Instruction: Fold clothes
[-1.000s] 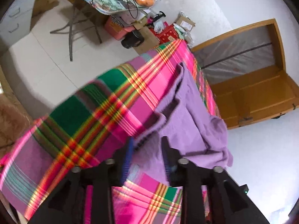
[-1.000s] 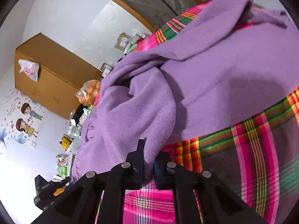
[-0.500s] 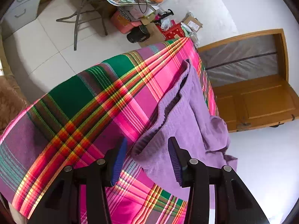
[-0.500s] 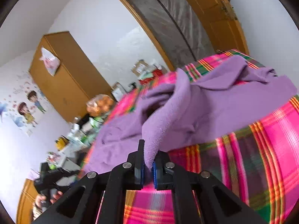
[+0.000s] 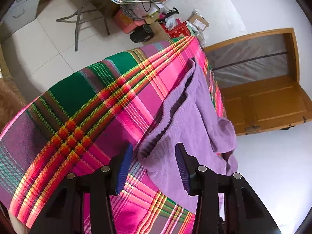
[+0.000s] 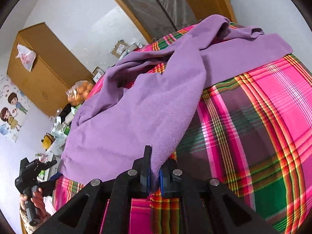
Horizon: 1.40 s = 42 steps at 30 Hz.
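A soft purple fleece garment (image 5: 197,120) lies spread and rumpled on a table covered with a pink, green and yellow plaid cloth (image 5: 81,113), along the right side of the table in the left wrist view. The left gripper (image 5: 154,162) hovers at the garment's near ribbed hem with its blue-padded jaws spread wide, one on each side of the hem corner and gripping nothing. In the right wrist view the right gripper (image 6: 154,172) has its jaws pinched narrowly on a corner of the purple garment (image 6: 148,105), which rises from the jaws and drapes back over the plaid cloth (image 6: 263,113). A hand (image 6: 35,198) at the near left of that view holds the left gripper's black handle. Beyond the table stand a wooden door (image 5: 273,105), a wooden cabinet (image 6: 41,70) and a bag of oranges (image 6: 80,93)
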Available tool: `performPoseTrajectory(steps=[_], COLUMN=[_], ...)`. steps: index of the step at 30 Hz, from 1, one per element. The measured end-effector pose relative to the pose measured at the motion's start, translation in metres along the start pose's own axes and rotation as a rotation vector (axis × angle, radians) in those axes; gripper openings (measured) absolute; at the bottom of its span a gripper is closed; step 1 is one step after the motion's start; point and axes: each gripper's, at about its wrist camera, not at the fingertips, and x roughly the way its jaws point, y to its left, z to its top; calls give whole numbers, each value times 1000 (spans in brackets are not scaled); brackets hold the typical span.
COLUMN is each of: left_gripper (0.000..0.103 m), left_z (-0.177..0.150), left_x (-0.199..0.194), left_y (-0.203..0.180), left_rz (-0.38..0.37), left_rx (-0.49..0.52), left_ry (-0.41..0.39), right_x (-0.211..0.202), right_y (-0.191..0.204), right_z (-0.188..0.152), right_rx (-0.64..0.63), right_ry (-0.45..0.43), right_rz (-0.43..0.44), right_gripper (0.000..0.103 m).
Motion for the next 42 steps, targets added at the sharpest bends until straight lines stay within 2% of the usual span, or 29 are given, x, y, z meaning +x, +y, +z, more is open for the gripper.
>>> performPoseTrajectory(steps=[4,9,14,22,28,29,30,31,32,33,35,37,42], left_gripper=[47,47,47,47,47,44,28,16,15,10,7,7,7], left_z=[0,1,5,-6,-12,-13,-14,-14,-14,-10,-4,-1,-5], left_x=[-5,-11,-5,14,19,19,20,21,20,17,8,-3,-18], left_y=[2,-6,-19,-36,-44,-44,-44,-42,-40,-35,-26,-24,-26], left_rz=[-3,0,76,181,252,268,283,298,296,266,213,206,170], left_rx=[7,83,173,336,399,409,414,413,401,366,308,305,313], left_ry=[-4,-29,-36,35,8,0,-4,-3,-4,-9,-23,-64,-87], right_x=[5,11,10,10,9,9,9,9,9,9,7,5,-5], right_y=[-5,-17,-18,-19,-21,-21,-21,-20,-19,-18,-16,-13,-7], right_z=[-3,-5,-5,-4,-6,-6,-6,-7,-7,-7,-8,-8,-8], right_rx=[16,64,64,65,74,74,73,70,67,61,49,39,20], right_ry=[19,47,45,44,37,36,36,36,37,37,37,36,25], right_rz=[-3,9,10,9,15,15,14,10,7,5,10,27,45], right_gripper=[7,7,7,7,7,7,7,7,7,7,7,7,7])
